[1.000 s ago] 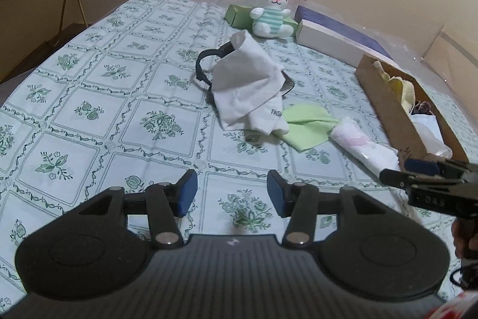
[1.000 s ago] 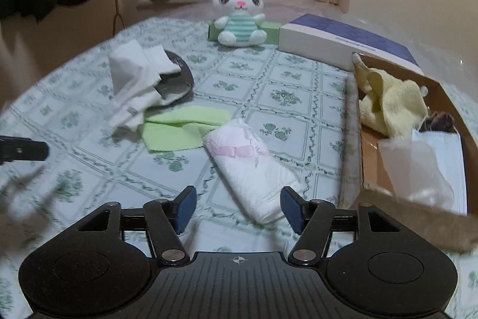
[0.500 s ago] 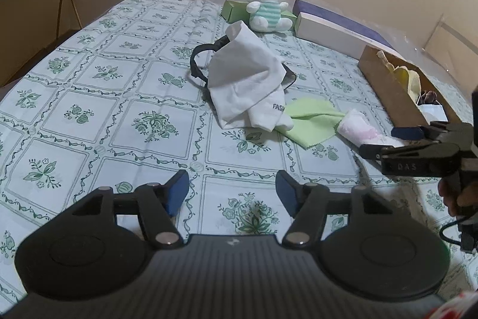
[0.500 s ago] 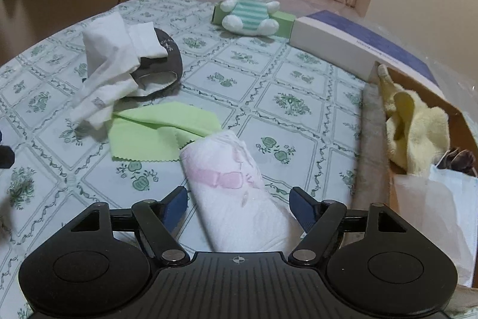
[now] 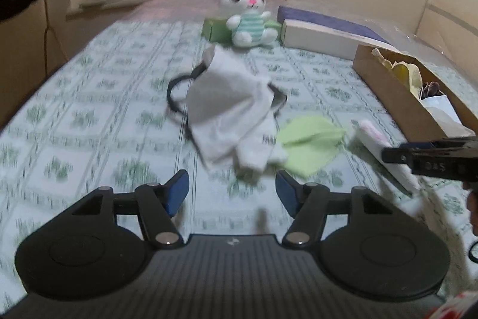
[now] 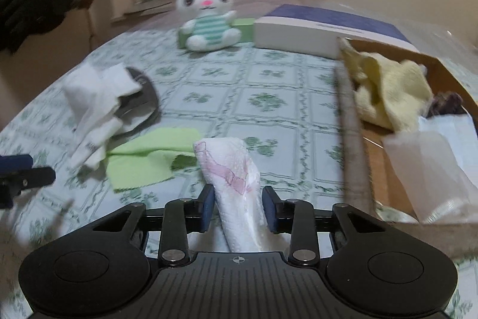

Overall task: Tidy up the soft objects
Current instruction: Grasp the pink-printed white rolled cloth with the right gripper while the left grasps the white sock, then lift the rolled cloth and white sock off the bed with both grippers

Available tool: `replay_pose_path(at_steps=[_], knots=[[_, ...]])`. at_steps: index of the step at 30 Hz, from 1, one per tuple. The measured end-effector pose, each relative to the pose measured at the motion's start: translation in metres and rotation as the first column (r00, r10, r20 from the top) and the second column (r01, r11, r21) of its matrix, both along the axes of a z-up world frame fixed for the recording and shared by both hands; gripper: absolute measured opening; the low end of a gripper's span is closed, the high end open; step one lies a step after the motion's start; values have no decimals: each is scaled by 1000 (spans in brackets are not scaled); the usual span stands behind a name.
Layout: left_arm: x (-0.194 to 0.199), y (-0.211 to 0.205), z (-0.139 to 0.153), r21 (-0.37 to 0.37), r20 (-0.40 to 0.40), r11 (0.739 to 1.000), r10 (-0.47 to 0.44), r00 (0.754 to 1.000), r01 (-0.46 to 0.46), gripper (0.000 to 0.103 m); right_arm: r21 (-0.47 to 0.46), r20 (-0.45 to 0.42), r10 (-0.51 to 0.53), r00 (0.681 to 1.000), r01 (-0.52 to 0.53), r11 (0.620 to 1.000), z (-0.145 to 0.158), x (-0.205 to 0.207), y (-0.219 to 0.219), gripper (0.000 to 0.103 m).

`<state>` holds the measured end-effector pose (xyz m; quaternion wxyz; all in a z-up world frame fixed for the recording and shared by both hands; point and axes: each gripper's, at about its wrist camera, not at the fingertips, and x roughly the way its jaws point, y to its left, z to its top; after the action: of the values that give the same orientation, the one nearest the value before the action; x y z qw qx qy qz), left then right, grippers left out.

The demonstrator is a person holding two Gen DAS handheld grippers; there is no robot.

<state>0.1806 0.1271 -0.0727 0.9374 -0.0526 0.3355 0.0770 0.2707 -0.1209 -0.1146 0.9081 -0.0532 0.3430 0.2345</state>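
Right claw (image 6: 238,207): jaws closing on the white roll (image 6: 236,178), a soft pink-printed bundle lying on the table (image 6: 269,79). The roll sits between the pads, which stand at its flanks without visibly denting it, so the grip does not look firm yet. Left claw (image 5: 231,192): jaws apart and empty, hovering over the table short of the white cloth (image 5: 233,115), which is draped over a dark band (image 5: 176,88). A green cloth (image 5: 307,145) lies flat between the white cloth and the roll, one edge close to the roll's far end. The cardboard box (image 6: 352,121) stands just right of the roll and already holds a yellow towel (image 6: 385,91) and a clear bag (image 6: 430,157). A plush rabbit (image 6: 209,20) sits at the far end of the table.

Likely hazards:
- The pads hold the roll near its close end; the long free end may sag or unroll on lifting.
- A soft, compressible bundle may slip out if the jaws stop short.
- The near box wall is tall; a low carry could catch the roll on it.
- The green cloth might drag along if the roll snags it.
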Motion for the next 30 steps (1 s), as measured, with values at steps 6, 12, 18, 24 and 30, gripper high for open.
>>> replay_pose_path(at_steps=[6,12,18,24,30], knots=[[35,5,15,3,56,1000,0,998,0,67,41,-23,-58,998,59,997,0,7,-12,34],[75,8,20,40,89,999,20,996,-24,67,60,-20,-61,998,62,996,-2,8,-16,34],[86,16,11,22,52,1000,7,999,-8,11,78,-8,-52,999,52,996,-4,5,-19,34],[29,20,13,-27,58,1000,-8,998,9,7,91,-16,-52,999,53,994,-3,0,-23,33],[-52,16,7,-52,-32,999,-6,999,5,6,94,-29,-46,999,48,994,-2,-24,-36,32]])
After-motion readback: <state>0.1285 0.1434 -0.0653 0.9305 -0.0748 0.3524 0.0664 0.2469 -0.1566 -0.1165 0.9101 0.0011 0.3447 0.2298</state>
